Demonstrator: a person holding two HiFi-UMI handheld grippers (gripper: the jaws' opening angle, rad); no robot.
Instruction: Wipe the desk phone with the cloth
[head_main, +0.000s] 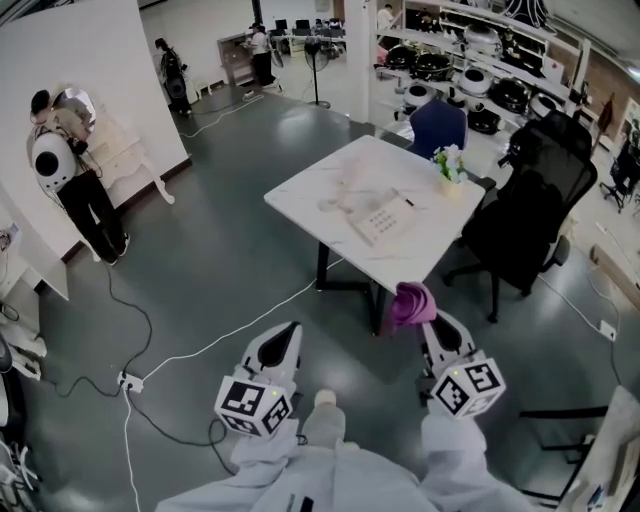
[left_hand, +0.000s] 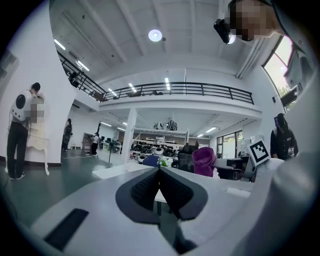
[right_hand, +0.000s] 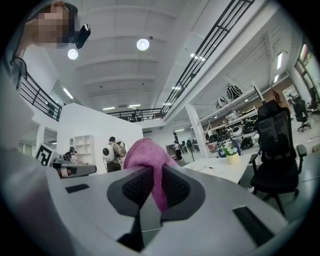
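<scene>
Site was an open-plan office-lab hall | ahead of the fingers (head_main: 283, 345) stood a white marble-look rectangular table (head_main: 305, 195) and a black mesh swivel chair (head_main: 530, 225) | farther ahead-right: white shelving of round black appliances (head_main: 480, 85) | far ahead: monitor desks (head_main: 305, 28) | overhead: black-railed mezzanine (left_hand: 185, 90), high white ceiling (left_hand: 165, 55)

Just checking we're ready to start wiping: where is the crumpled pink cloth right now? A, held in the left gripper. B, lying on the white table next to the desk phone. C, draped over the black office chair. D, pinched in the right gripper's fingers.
D: the right gripper view shows the crumpled pink cloth clamped between the fingers of the right gripper.
</scene>
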